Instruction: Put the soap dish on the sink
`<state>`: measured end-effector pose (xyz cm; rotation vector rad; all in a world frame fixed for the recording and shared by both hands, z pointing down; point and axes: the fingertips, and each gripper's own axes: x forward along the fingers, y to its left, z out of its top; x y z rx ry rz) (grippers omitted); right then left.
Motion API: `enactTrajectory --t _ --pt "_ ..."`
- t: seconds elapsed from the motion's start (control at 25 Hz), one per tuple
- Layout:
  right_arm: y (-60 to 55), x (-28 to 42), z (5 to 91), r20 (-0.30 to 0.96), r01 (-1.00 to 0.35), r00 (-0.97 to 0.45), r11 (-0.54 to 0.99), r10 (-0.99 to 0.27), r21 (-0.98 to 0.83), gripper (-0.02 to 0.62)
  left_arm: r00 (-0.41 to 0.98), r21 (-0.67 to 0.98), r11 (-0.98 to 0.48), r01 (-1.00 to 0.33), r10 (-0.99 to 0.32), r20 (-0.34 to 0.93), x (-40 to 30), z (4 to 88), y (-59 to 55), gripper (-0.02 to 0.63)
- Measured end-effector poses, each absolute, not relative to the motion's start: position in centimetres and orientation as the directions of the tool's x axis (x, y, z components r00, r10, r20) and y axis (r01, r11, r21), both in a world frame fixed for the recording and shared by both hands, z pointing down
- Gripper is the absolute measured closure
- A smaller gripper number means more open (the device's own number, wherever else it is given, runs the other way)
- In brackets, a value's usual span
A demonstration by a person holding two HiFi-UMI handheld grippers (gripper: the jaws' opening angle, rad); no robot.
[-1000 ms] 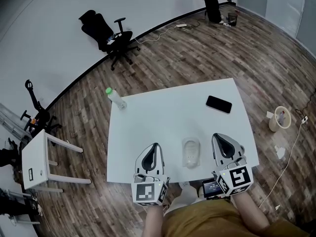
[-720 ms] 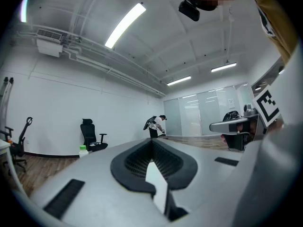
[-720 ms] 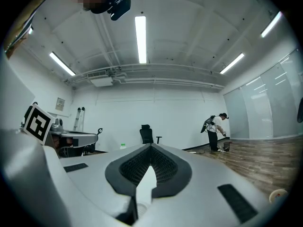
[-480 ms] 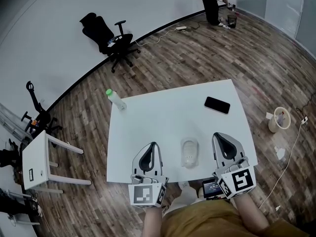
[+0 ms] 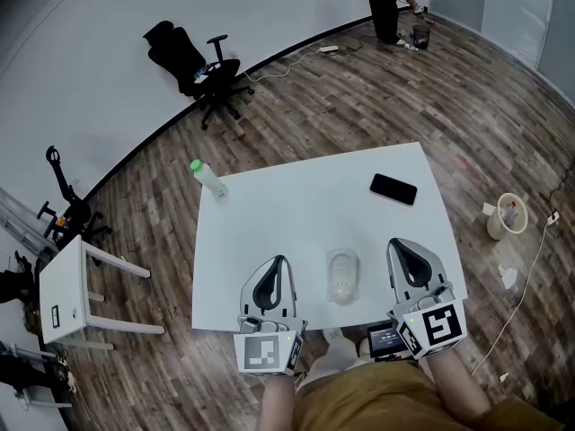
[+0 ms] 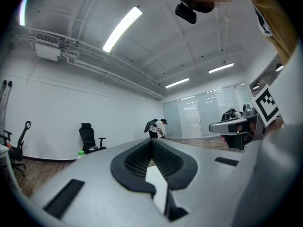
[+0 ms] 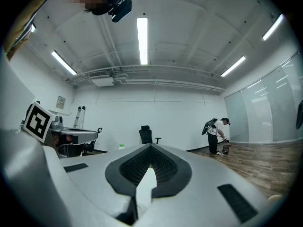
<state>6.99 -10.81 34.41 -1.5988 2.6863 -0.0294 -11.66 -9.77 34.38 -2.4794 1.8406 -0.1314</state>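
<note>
The soap dish [image 5: 343,277] lies on the white table [image 5: 296,205] close to its near edge. It is right of the left gripper [image 5: 277,262] and left of the right gripper [image 5: 401,244], about equally near both. Its long axis runs near to far, parallel to them. Both grippers are clenched on nothing. No sink shows.
</note>
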Motion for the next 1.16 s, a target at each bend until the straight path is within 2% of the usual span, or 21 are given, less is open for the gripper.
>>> enactTrajectory --t 1.16 --pt "-11.4 6.3 35.4 0.027 -0.874 -0.485 0.485 -0.874 -0.031 0.588 0.276 -0.078 -0.28 -0.957 -0.959 0.061 -12.8 35.3 -10.1 0.598"
